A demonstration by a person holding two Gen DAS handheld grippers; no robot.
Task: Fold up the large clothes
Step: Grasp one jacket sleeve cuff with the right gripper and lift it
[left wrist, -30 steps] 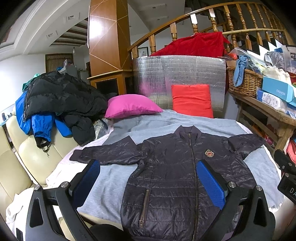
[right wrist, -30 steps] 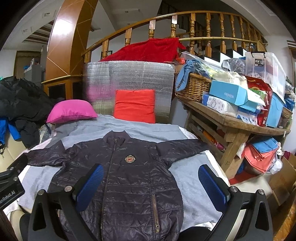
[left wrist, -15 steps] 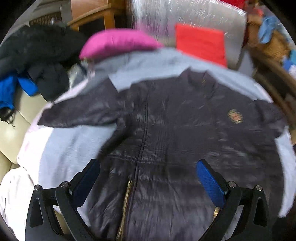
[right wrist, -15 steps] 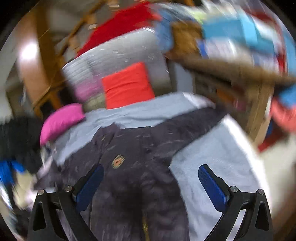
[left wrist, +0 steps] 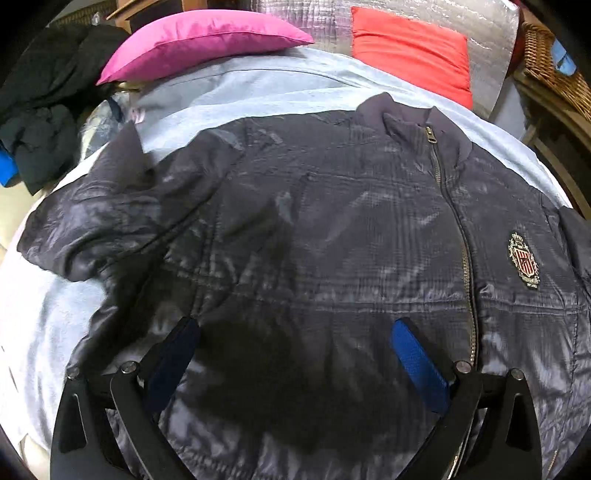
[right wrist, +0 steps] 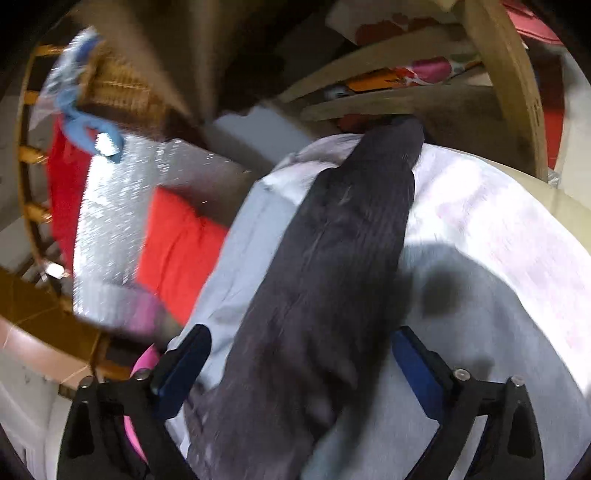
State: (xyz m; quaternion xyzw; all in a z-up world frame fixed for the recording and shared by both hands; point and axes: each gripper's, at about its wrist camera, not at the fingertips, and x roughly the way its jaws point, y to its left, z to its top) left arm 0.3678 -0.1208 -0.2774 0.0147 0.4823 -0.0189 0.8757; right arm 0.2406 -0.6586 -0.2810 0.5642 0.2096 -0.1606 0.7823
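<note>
A dark navy quilted jacket [left wrist: 332, 229] lies zipped and face up on a pale grey sheet [left wrist: 236, 85], with a crest badge [left wrist: 523, 260] on its chest. My left gripper [left wrist: 295, 358] hovers open close over the jacket's front panel, left of the zipper, with nothing pinched. In the right wrist view, which is tilted and blurred, the jacket's sleeve [right wrist: 343, 236] stretches away toward the bed's edge. My right gripper [right wrist: 301, 369] straddles that sleeve. Its jaws are closing, and the blue pads [right wrist: 417, 369] stand wide on either side of the fabric without pressing it.
A pink pillow [left wrist: 199, 40] and a red cushion [left wrist: 410, 48] lean on a silver foil panel [left wrist: 487, 22] at the head. Dark coats [left wrist: 40, 110] pile up at the left. A wicker basket [left wrist: 554, 66] and wooden table legs [right wrist: 506, 74] crowd the right side.
Both grippers have dropped toward the jacket. The left now sits close over its chest. The right has rolled sideways and swung out over the sleeve.
</note>
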